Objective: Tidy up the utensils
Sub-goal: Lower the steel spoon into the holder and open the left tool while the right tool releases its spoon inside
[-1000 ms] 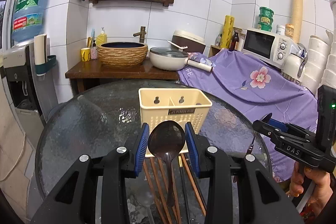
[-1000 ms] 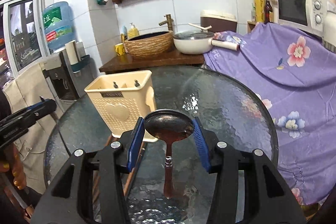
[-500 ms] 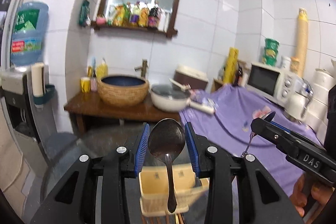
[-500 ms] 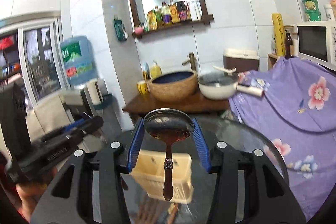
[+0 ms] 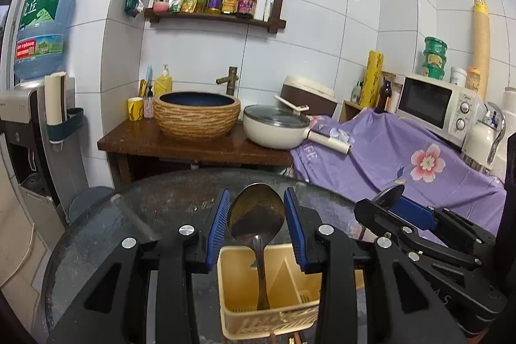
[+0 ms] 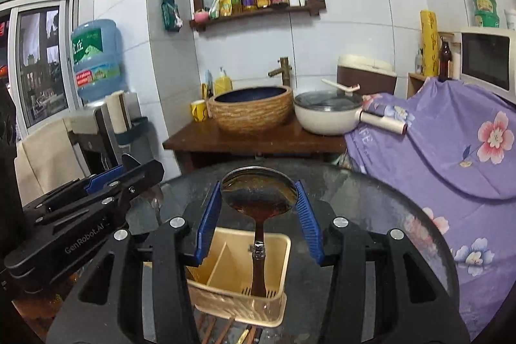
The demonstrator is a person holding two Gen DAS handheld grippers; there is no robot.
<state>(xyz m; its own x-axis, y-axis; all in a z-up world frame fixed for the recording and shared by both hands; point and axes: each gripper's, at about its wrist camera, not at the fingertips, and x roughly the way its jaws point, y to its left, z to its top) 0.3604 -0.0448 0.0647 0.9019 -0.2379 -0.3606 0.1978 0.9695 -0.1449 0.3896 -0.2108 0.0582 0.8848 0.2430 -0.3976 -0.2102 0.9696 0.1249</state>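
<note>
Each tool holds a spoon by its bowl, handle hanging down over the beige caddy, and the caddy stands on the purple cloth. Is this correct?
Not quite. The caddy stands on the round glass table, not on the purple cloth, which lies beside the table; the right wrist view shows it. The rest holds: the left tool and right tool each hold a spoon by its bowl, handle down over the caddy.

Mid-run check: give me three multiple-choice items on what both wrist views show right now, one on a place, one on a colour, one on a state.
1. Where do both spoon handles hang?
A. over the basin
B. over the caddy
C. over the purple cloth

2. What colour are the gripper pads?
A. red
B. green
C. blue

3. What is the right gripper's state?
A. shut on a spoon
B. open, nothing in it
C. shut on chopsticks

Answers: B, the left spoon and right spoon handles dangle above the beige caddy; C, pads are blue; A, the right gripper clamps the bowl.
</note>
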